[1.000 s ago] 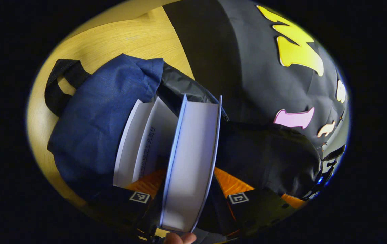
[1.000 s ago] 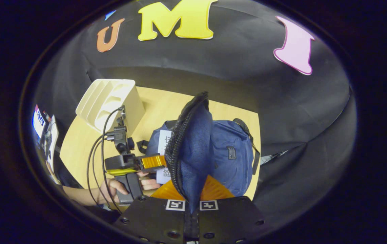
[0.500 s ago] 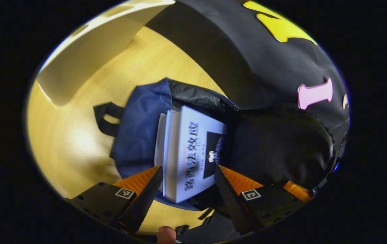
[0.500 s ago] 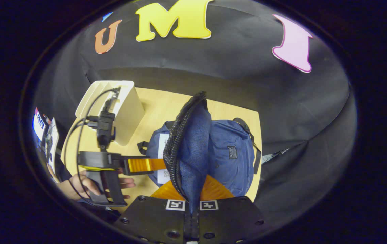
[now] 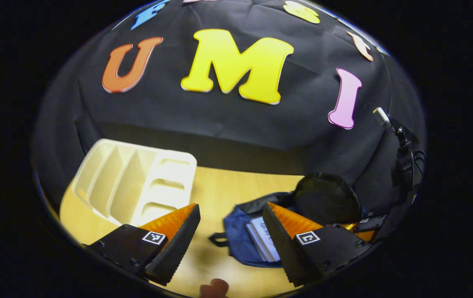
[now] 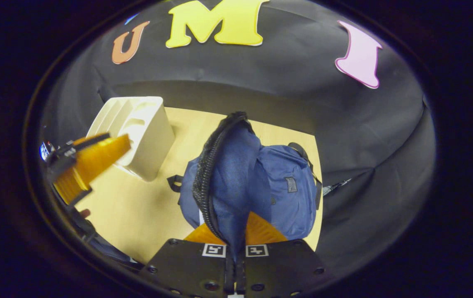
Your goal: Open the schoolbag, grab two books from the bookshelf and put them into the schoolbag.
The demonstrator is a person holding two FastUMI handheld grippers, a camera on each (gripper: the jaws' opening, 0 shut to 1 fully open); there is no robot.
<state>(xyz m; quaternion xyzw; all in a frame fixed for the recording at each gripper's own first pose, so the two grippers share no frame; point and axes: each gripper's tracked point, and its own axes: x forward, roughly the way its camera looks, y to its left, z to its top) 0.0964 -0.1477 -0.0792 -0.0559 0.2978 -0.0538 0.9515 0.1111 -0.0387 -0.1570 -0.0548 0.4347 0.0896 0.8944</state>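
Blue fabric of the schoolbag [image 5: 236, 244] lay on the pale wooden surface [image 5: 207, 186] ahead of the left gripper [image 5: 230, 244], a little toward its right finger. That gripper stood wide open and held nothing. White books [image 5: 263, 240] showed in the bag's mouth, and the dark lining of the raised flap [image 5: 327, 198] bulged above them. A cream, slotted bookshelf [image 5: 133, 186] of smooth plastic stood toward the surface's far left corner, before the creased black cloth wall [image 5: 236, 124].

In the right gripper view, the right gripper [image 6: 235, 248] was closed on the bag's flap [image 6: 232, 174], both fingers pressing the blue cloth, which rose upright with its black zipper edge [image 6: 203, 178] curving up the left side. The schoolbag [image 6: 286, 186] lay just beyond, near the surface's right edge. The left gripper [image 6: 91, 159] hovered near the bookshelf [image 6: 141, 132] at the left edge.
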